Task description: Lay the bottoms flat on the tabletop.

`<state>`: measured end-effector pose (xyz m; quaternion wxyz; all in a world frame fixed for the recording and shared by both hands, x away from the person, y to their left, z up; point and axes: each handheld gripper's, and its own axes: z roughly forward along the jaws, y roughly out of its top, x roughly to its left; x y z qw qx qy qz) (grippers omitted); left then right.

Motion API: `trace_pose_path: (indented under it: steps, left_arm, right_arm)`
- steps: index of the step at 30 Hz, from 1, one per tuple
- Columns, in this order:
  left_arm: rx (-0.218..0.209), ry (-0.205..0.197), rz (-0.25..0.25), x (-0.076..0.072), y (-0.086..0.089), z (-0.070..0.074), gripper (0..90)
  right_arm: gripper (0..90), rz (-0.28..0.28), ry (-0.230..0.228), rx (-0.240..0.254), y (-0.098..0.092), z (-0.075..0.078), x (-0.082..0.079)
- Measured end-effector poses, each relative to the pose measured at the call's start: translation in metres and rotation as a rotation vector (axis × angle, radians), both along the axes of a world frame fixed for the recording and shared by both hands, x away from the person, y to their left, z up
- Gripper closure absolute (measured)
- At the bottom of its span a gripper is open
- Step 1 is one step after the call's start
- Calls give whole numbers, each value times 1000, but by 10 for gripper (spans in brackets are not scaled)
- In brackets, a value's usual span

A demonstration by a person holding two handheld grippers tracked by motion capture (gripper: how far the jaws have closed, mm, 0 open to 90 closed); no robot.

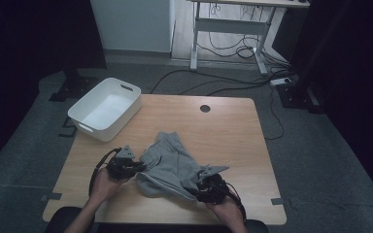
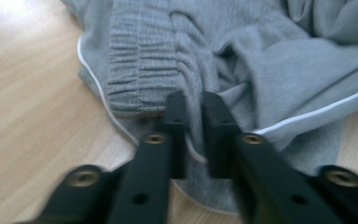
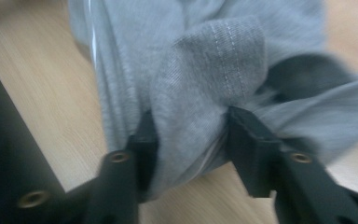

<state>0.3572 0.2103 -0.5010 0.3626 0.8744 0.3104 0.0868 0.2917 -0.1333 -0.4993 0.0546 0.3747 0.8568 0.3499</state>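
Note:
A grey garment (image 1: 175,158) with white piping and a ribbed elastic waistband lies crumpled on the wooden table (image 1: 228,136) near the front. My left gripper (image 1: 138,168) is at the garment's left edge. In the left gripper view its jaws (image 2: 193,135) stand a little apart over the hem below the waistband (image 2: 140,70), with the white piping running between them. My right gripper (image 1: 194,187) is at the garment's front right. In the right gripper view a bunched fold (image 3: 205,84) sits between its parted jaws (image 3: 191,135) and touches both pads.
A white plastic bin (image 1: 126,104) stands at the table's back left corner. A round cable hole (image 1: 205,108) is near the back edge. Beyond the table are cables on the floor and a desk frame (image 1: 228,29).

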Motion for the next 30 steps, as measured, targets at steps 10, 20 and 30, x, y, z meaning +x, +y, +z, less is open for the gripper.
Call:
trace_pose_path:
  steps: [10,20,30]
  left_arm:
    - [-37,-47,35,4,-3,29,323]
    - [63,5,34,7,-24,-6,238]
    - [115,78,43,11,-27,-30,294]
  right_arm:
    - [409,-51,-103,-56,-29,54,31]
    - [327,-88,-97,-77,-17,52,89]
    - [315,-24,6,-144,17,-16,115]
